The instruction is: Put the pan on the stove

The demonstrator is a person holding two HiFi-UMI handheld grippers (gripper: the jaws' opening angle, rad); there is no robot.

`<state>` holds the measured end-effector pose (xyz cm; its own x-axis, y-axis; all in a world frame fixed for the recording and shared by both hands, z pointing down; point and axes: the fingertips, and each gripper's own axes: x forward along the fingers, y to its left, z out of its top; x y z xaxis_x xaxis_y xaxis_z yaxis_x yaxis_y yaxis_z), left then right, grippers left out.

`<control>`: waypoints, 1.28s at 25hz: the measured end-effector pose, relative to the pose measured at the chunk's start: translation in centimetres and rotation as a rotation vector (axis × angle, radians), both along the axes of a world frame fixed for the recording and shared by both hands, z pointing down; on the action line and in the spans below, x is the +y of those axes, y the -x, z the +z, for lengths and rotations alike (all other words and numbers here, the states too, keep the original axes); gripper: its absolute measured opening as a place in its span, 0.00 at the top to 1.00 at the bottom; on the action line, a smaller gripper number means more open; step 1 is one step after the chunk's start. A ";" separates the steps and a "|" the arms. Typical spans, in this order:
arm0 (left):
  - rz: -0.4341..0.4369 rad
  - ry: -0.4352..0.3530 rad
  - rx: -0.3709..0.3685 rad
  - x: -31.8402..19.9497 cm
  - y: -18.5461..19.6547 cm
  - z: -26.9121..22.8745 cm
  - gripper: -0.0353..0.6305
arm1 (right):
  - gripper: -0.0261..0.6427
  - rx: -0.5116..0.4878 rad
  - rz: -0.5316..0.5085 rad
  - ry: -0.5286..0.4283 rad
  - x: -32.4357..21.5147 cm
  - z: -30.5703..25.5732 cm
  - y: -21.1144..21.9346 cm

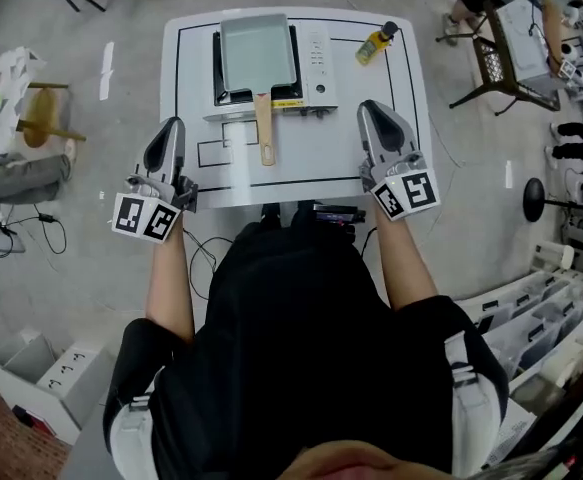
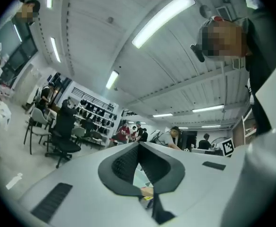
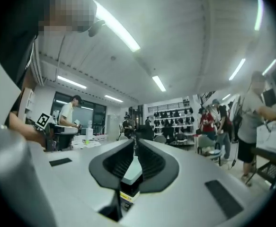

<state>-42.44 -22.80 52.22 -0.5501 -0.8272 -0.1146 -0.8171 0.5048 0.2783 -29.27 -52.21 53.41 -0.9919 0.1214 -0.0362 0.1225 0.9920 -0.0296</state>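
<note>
A rectangular grey-blue pan (image 1: 258, 50) sits on the white portable stove (image 1: 316, 63) at the far middle of the white table (image 1: 371, 158). Its wooden handle (image 1: 264, 128) points toward me. My left gripper (image 1: 176, 123) hovers at the table's front left edge with its jaws together and nothing between them. My right gripper (image 1: 368, 105) is over the table's front right, also shut and empty. In the left gripper view the left gripper (image 2: 138, 144) points upward, and a sliver of the pan (image 2: 138, 178) shows below the closed jaws. The right gripper (image 3: 134, 141) frames part of the stove (image 3: 130, 174).
A yellow bottle (image 1: 376, 43) lies at the table's far right. A wooden stool (image 1: 41, 118) stands on the floor to the left and a black rack (image 1: 501, 63) to the right. White boxes (image 1: 41, 378) sit at lower left. Cables lie on the floor.
</note>
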 end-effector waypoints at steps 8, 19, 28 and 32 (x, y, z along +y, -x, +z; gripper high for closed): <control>-0.084 0.060 -0.072 0.9 -6.2 -1.4 0.92 | 0.90 -0.007 0.122 -0.130 -0.7 -1.7 -6.6; -0.070 0.154 -0.073 -2.5 -20.9 0.6 0.92 | 0.91 -0.023 0.118 -0.136 0.3 0.1 -21.6; 0.029 0.170 -0.043 -3.2 -32.3 1.7 0.92 | 0.91 0.007 0.159 -0.058 1.4 3.6 -32.8; 0.020 0.181 -0.061 -1.9 -34.1 1.0 0.92 | 0.92 0.006 0.148 -0.040 2.6 3.6 -34.2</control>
